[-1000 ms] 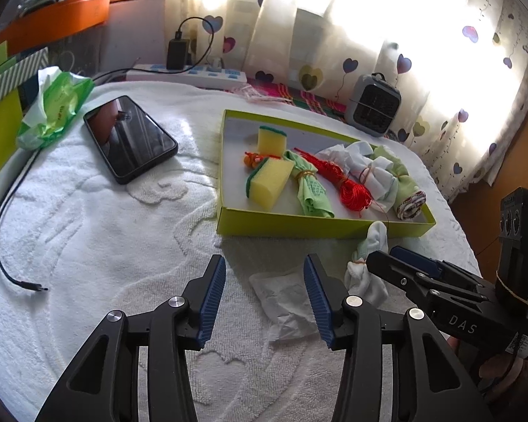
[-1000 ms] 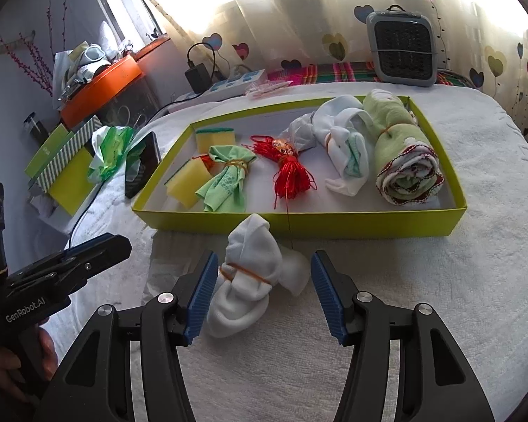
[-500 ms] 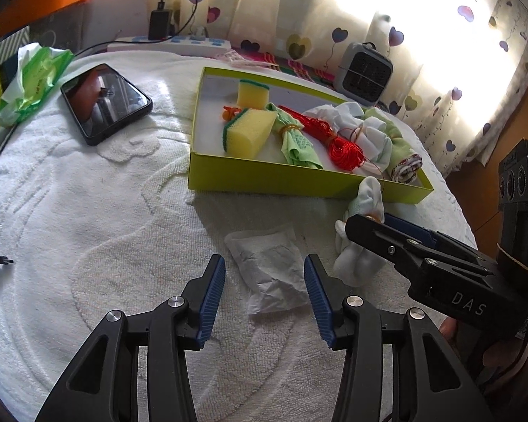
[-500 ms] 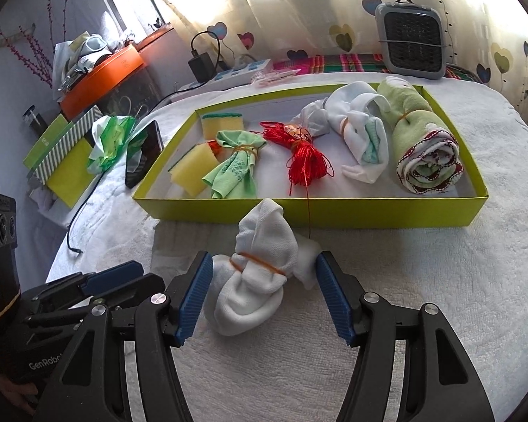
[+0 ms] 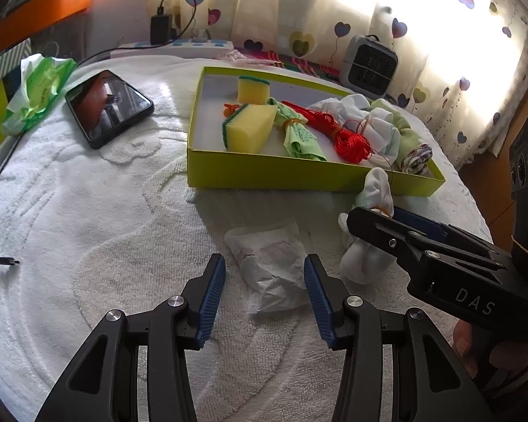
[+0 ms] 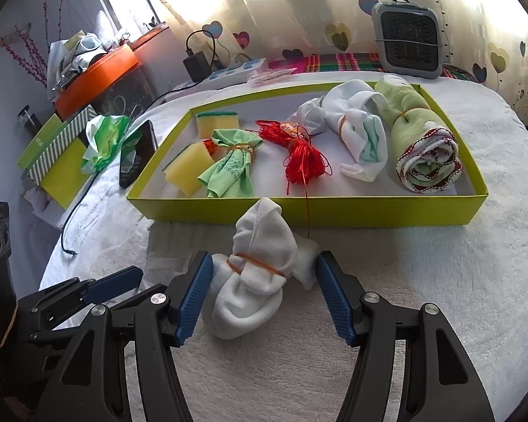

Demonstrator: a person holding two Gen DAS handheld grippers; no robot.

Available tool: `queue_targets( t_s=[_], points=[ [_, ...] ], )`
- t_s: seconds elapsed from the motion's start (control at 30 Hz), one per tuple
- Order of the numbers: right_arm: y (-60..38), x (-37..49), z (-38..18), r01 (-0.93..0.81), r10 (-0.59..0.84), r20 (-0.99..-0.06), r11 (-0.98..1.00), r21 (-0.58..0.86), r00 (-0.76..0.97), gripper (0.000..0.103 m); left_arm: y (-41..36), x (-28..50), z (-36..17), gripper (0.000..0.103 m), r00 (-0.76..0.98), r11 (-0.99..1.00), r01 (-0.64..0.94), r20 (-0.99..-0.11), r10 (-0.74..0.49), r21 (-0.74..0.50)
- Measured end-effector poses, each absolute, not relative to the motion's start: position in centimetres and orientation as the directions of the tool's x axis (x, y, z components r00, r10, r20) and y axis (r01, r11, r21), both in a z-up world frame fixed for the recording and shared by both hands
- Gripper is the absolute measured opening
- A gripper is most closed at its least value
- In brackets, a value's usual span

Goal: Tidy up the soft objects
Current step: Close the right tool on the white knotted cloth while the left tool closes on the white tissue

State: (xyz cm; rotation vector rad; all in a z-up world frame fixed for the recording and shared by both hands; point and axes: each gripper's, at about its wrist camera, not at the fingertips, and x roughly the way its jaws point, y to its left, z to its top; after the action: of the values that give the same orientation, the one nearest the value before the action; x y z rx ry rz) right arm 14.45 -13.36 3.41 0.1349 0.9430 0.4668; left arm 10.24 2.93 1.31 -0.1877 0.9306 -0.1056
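I count two yellow sponges (image 6: 217, 123) (image 6: 188, 167), one green cloth bundle (image 6: 230, 170), one red thread skein (image 6: 301, 160), one white sock bundle (image 6: 255, 274), one crumpled wrapper (image 5: 271, 263).

window: backlit heart-print curtain (image 5: 422, 35); bed: white towel (image 5: 88, 211); shelf: orange (image 6: 98, 74)

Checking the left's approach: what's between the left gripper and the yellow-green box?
Left wrist view: only a crumpled white packet on the white towel, ahead of the open left gripper; the stretch beyond, up to the box, is bare.
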Motion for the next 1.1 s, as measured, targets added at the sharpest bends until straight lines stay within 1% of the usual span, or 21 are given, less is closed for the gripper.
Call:
queue_targets(
  t_s=[0.1, 0.3, 0.47, 0.5, 0.53, 0.67, 0.87, 0.93, 1.1],
  points=[
    [-13.3, 14.4, 3.4, -0.33, 0.444, -0.745, 0.891, 0.311, 0.498, 0.062, 2.7, 10.2, 1.3, 0.045, 0.597, 0.982, 0.01, -0.786, -0.158, -0.19],
    [-13.2, 14.2, 3.4, -0.351, 0.457, -0.738, 0.883, 0.311, 0.496, 0.057, 2.1, 10.2, 1.3, 0.045, 0.602, 0.986, 0.021, -0.785, -0.145, -0.166],
    [-13.2, 13.9, 3.4, -0.365, 0.465, -0.734, 0.878, 0.31, 0.495, 0.051, 1.1, 10.0, 1.3, 0.042, 0.609, 0.994, 0.042, -0.786, -0.106, -0.101],
    [-13.2, 13.9, 3.4, -0.37, 0.466, -0.734, 0.877, 0.307, 0.495, 0.05, 1.1, 10.0, 1.3, 0.037, 0.61, 0.994, 0.048, -0.785, -0.111, -0.103],
    [-13.1, 13.8, 3.5, -0.374, 0.467, -0.732, 0.876, 0.305, 0.496, 0.049, 1.0, 10.1, 1.3, 0.026, 0.607, 0.992, 0.058, -0.785, -0.123, -0.111],
    [-13.4, 13.5, 3.6, -0.372, 0.47, -0.725, 0.875, 0.31, 0.504, 0.046, 0.9, 10.0, 1.3, 0.026, 0.608, 0.993, 0.065, -0.785, -0.116, -0.096],
    [-14.0, 13.0, 3.9, -0.362, 0.473, -0.713, 0.876, 0.318, 0.518, 0.046, 1.1, 9.9, 1.3, 0.023, 0.613, 0.993, 0.06, -0.781, -0.12, -0.105],
    [-14.0, 12.8, 4.0, -0.363, 0.471, -0.711, 0.877, 0.314, 0.522, 0.046, 1.2, 9.9, 1.3, 0.015, 0.618, 0.992, 0.058, -0.777, -0.121, -0.108],
    [-14.2, 12.3, 4.1, -0.361, 0.467, -0.71, 0.879, 0.311, 0.528, 0.046, 1.4, 9.8, 1.4, 0.014, 0.62, 0.992, 0.057, -0.774, -0.127, -0.116]
  ],
)
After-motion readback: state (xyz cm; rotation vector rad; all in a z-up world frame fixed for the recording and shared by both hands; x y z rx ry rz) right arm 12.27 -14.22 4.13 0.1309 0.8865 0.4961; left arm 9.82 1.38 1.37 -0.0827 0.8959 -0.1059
